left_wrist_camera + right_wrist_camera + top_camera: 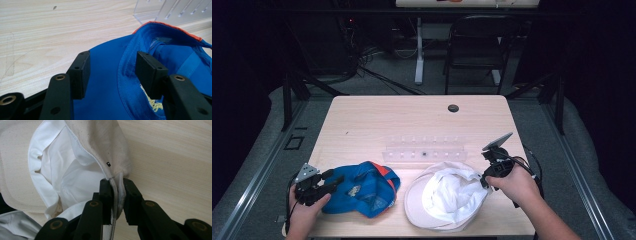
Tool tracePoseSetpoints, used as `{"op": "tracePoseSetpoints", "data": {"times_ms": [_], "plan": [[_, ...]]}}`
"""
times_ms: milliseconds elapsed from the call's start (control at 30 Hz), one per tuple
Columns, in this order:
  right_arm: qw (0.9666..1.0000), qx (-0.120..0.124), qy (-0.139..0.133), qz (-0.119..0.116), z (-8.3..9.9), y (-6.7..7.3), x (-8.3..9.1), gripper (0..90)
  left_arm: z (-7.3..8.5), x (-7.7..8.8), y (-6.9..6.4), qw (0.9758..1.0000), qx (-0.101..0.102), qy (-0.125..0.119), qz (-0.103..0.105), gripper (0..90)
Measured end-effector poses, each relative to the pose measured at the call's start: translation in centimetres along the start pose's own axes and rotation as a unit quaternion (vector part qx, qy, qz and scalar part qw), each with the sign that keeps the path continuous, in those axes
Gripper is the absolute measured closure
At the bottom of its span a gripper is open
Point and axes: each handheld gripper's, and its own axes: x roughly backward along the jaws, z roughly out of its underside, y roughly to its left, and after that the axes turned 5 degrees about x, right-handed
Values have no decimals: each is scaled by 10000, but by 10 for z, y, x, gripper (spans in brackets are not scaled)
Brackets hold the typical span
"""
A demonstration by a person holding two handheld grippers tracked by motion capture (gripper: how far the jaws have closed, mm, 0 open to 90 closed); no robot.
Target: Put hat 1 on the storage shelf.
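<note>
Cream cap (105, 147) edge vanishes between the right hand-held gripper's (117, 195) jaws.

The pale wooden table (362, 125) in front of me carries a clear plastic rack (424, 149) lying flat near its middle, with a row of small pegs along it. A round black plug (453, 108) sits in the tabletop near the far edge. Beyond the table, on the grey floor (537, 120), I see a dark folding chair (477, 45), a white post (419, 50) and loose black cables (362, 65).
</note>
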Motion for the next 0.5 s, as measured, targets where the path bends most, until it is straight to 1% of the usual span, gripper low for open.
{"op": "tracePoseSetpoints", "data": {"times_ms": [33, 67, 133, 200, 233, 267, 333, 367, 433, 467, 500], "plan": [[10000, 0, 0, 0, 0, 0, 0, 793, 0, 0, 0, 10000, 0, 0, 0, 468], [9998, 120, 148, 8, -2, 0, 3, 794, 0, 0, 0, 10000, 0, 8, -8, 468], [9997, 125, 192, 3, -3, 1, 4, 795, 0, 0, 0, 10000, -5, 5, -5, 468], [9998, 103, 165, 20, -4, 2, 4, 797, 0, 0, 0, 10000, -7, 3, -5, 468], [9997, 67, 246, 7, -4, 2, 5, 798, 0, 0, 0, 10000, -5, 3, -4, 468], [9994, 122, 334, -14, -5, 1, 6, 800, 0, 0, 0, 10000, -7, 4, -4, 468], [9993, 139, 356, -3, -6, 1, 6, 800, 0, 0, 0, 10000, -7, 4, -4, 468], [9995, 59, 313, -3, -7, 3, 6, 800, 0, 0, 0, 10000, -8, 2, -5, 468], [9994, 50, 332, 10, -7, 4, 7, 800, 0, 0, 0, 10000, -2, 1, -5, 468], [9995, 3, 319, -3, -7, 4, 8, 800, -1, 1, 0, 10000, -11, 43, -1, 468], [9992, 36, 397, -11, -8, 4, 9, 800, -1, 1, 0, 10000, -11, 43, -1, 468]]}}
